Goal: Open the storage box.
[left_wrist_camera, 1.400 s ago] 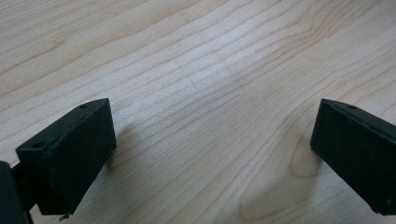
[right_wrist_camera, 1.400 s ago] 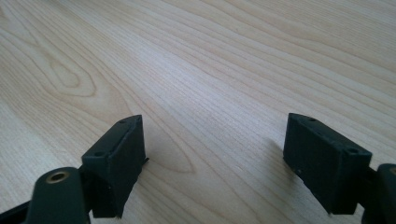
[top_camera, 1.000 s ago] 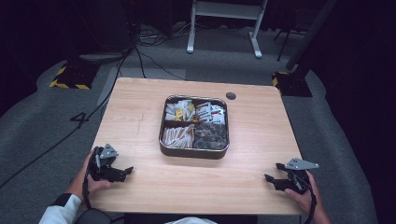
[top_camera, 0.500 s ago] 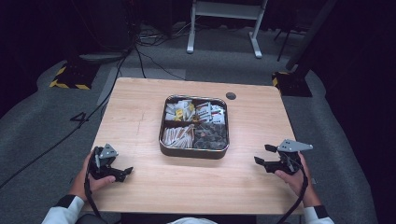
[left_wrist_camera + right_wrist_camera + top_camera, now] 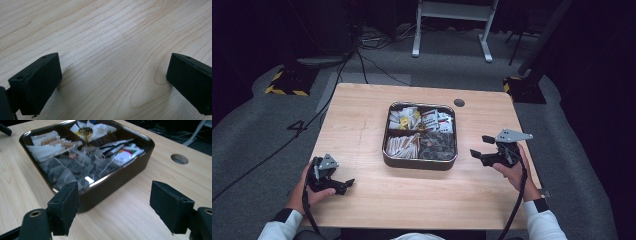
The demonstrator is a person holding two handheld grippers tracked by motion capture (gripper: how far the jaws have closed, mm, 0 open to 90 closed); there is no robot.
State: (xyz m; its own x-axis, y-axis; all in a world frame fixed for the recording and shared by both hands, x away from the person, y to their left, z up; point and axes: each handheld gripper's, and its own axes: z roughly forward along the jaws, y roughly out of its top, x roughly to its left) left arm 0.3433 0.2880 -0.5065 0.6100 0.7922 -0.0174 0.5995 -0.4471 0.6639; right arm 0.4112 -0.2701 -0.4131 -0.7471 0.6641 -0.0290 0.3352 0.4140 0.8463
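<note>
No writing on the packets can be read. The dark four-part tray (image 5: 420, 162) sits mid-table (image 5: 362, 120): the high view shows all its sections — pale packets at the back, white sticks (image 5: 402, 145) front left, dark sachets (image 5: 437, 146) front right — while the right gripper view shows the sachets' clear mesh (image 5: 72, 170) and a brass knob (image 5: 85, 131) on the divider. The right gripper (image 5: 482, 146) hovers just beside the tray's right edge, jaws wide apart and empty; the left gripper (image 5: 343, 184) rests near the table's front left, well apart from the tray, jaws spread over bare wood.
</note>
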